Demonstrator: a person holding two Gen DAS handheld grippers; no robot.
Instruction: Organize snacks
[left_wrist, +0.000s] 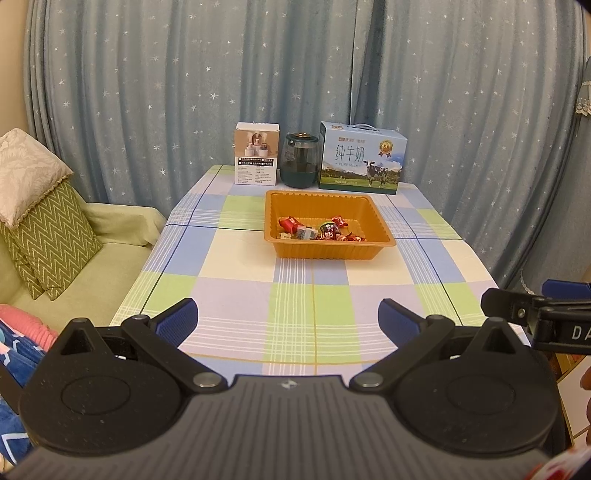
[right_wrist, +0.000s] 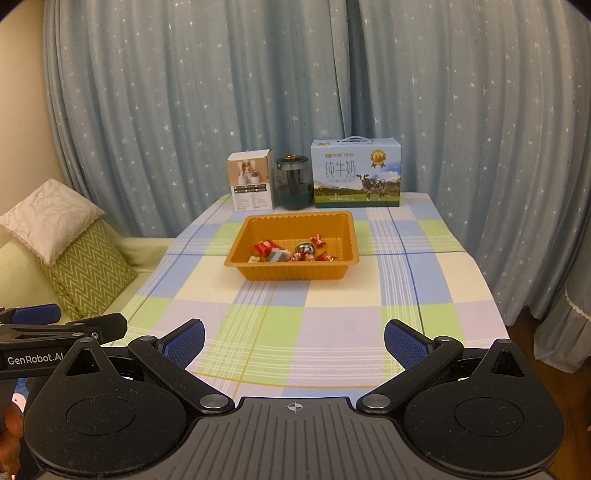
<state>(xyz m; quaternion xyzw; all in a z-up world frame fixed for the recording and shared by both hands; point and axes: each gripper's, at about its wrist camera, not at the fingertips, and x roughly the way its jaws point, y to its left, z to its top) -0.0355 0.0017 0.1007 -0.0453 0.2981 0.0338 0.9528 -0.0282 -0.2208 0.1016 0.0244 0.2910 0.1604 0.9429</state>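
Starry blue curtains (left_wrist: 147, 92) hang behind a checked table (left_wrist: 236, 291). Mid-table sits an orange tray (left_wrist: 328, 251) with wrapped snacks (left_wrist: 321, 230) inside. Beyond it stand 2 boxes and a jar (left_wrist: 300, 160). Left gripper (left_wrist: 288, 319) and right gripper (right_wrist: 293, 338) hover at the near edge, jaws apart and empty.

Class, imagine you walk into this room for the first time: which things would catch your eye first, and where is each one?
The orange tray at mid-table stands out first, with bright wrapped snacks heaped in its near half. Behind it, against the starry blue curtain, stand a white box, a dark jar and a blue milk carton with a cow. Both open tools, left tool and right tool, frame the near edge.
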